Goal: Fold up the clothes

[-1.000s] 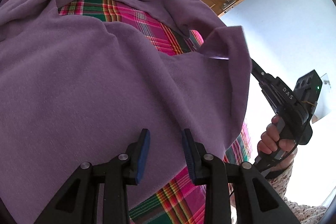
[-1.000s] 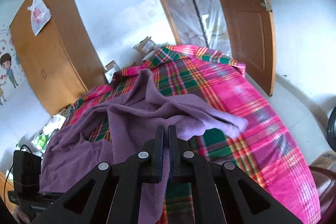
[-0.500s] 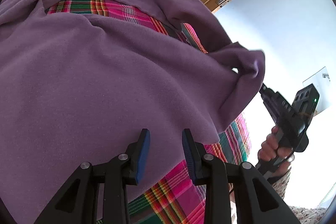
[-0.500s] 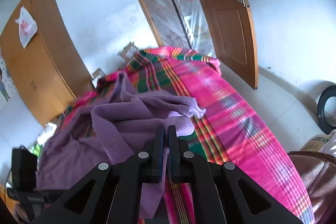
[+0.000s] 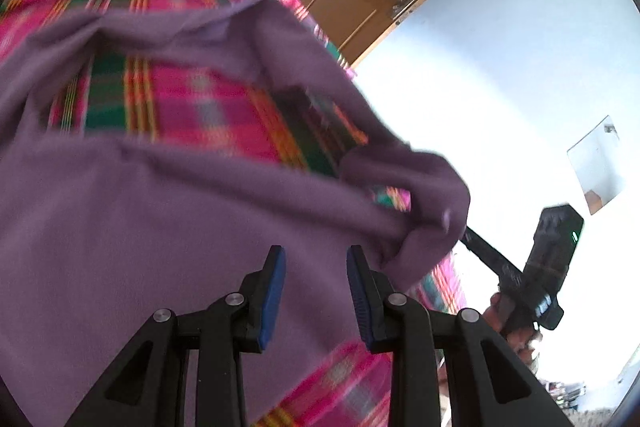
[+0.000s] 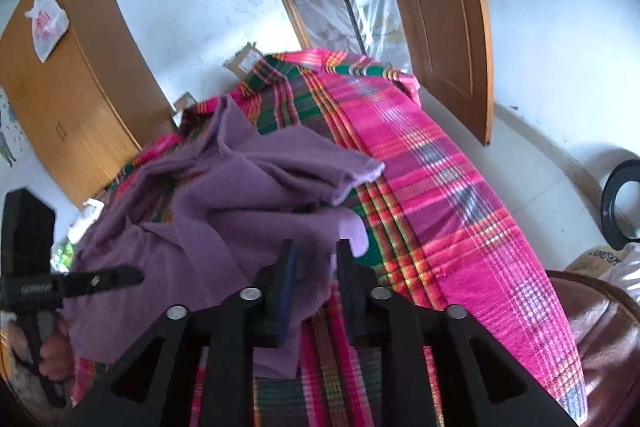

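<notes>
Right gripper [image 6: 314, 259] jaws opened since a second ago, when they were pinched shut on cloth; purple garment [image 5: 168, 227] edge now bunched lower.
Garment lies rumpled on plaid bedspread [image 6: 420, 187], wooden door [image 6: 444, 11] beyond the bed, wardrobe [image 6: 68, 79] left of it. Right jaws apart, cloth between them. Left gripper [image 5: 316, 263] jaws wide apart over garment, gripping nothing.
</notes>
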Motion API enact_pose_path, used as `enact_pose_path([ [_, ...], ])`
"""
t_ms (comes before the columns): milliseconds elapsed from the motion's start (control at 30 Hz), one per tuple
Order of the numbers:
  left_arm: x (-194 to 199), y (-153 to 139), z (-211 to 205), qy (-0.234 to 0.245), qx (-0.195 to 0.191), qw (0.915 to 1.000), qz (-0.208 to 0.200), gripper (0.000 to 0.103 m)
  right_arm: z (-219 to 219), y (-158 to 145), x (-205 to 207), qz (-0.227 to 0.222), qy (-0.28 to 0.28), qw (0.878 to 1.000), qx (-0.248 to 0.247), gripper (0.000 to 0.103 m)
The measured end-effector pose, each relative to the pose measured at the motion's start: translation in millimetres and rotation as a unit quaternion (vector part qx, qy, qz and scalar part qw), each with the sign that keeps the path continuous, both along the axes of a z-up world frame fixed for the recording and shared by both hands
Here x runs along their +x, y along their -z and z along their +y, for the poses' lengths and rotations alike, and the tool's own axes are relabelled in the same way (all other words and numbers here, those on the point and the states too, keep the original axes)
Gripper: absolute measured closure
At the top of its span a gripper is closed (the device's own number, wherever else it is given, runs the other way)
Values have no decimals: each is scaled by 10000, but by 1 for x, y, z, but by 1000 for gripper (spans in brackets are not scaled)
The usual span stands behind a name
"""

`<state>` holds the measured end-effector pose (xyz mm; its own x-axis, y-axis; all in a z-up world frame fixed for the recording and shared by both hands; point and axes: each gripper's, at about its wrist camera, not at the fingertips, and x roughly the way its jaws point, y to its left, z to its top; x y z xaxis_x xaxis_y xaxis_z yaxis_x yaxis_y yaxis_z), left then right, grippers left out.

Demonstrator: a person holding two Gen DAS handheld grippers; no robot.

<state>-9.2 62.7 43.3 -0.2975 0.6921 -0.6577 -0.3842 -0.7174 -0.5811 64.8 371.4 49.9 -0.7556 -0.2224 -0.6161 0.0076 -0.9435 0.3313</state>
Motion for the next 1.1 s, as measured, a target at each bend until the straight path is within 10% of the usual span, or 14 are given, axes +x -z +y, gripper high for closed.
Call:
enact_pose_path([
  [233, -40, -5, 36, 162, 296, 9994, -58, 71, -6, -29, -9, 444, -315, 9966, -624, 49],
  [500, -62, 15, 57, 96, 436, 9981, -426, 71, -35, -29, -53, -168, -479, 9981, 348, 49],
  [633, -62, 23, 57, 56, 378, 9979, -528, 71, -40, -24, -54, -163, -513, 9962, 678, 94],
  [1100, -27, 23, 30, -121, 64, 9992, -382, 71, 33, -44, -4, 425, 475, 9971, 409, 100],
])
